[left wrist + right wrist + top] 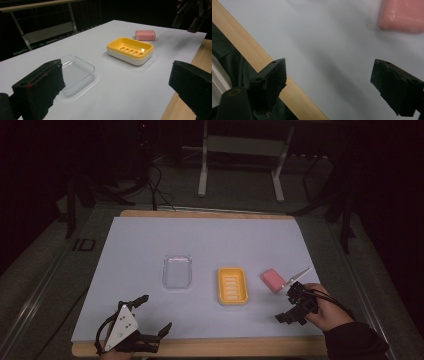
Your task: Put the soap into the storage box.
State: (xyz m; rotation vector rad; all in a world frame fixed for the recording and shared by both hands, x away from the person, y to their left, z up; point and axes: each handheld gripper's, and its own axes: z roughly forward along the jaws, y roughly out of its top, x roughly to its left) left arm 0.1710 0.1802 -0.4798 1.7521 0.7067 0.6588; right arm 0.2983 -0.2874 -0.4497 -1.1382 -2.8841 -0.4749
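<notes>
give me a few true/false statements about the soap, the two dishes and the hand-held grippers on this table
1. The pink soap bar lies inside the yellow soap dish. False: it lies on the white sheet, beside the dish.
2. The clear tray holds nothing. True.
3. The right hand-held gripper is shut on the soap. False: its jaws stand wide apart, with the soap farther off.
4. The left hand-held gripper is open and grips nothing. True.
5. The yellow dish sits between the clear tray and the soap bar in the high view. True.
</notes>
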